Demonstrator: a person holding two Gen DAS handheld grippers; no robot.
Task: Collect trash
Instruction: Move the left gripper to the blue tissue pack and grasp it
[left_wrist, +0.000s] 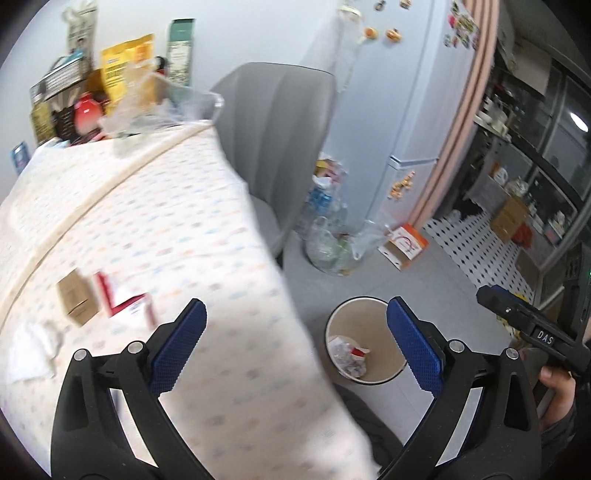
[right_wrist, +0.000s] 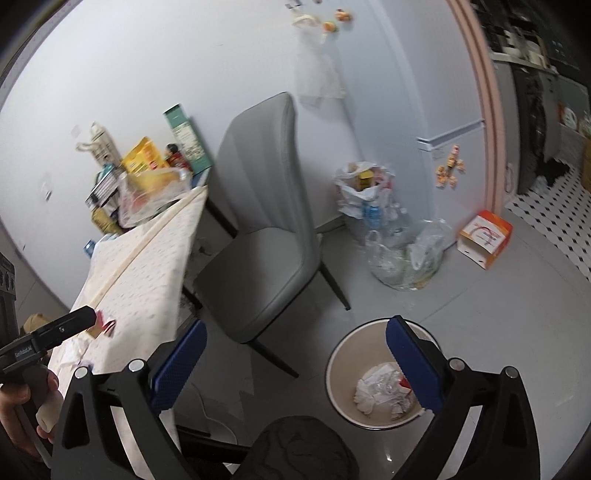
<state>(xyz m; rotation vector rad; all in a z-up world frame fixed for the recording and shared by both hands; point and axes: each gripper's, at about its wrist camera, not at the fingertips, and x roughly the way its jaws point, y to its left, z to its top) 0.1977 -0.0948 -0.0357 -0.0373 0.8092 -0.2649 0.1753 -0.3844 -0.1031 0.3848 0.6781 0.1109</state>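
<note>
Bench (left_wrist: 155, 206), covered in a pale dotted cloth, far left edge: a crumpled white tissue (left_wrist: 31, 350). Just right of it, a small brown cardboard box (left_wrist: 75, 297), then a red-and-white opened carton (left_wrist: 125, 301) touching or nearly touching the box. These three read as the trash left to collect.

Left gripper (left_wrist: 295, 350): blue-padded fingers spread wide, nothing between them. It sits over the bench's near corner, pointing down and forward, one finger over the cloth and the other over the floor.

Right of the bench corner, on the grey floor: round cream wastebasket with dark rim (right_wrist: 380, 380), already holding crumpled white paper and a scrap with red on it. A grey upholstered chair (right_wrist: 266, 221) stands behind it, beside the bench.

Right gripper (right_wrist: 295, 363): fingers likewise wide apart and empty, one of them overlapping the basket rim in its own view.

Judgement: both drops look done; the step in hand is reaching for the next piece. To do it well, take the carton with the left fingers across its narrow side, and keep the box clear of the sweep. The tissue is soft; pinch it low against the cloth. Frames are blurred, so exact contact between box and carton is uncertain.
</note>
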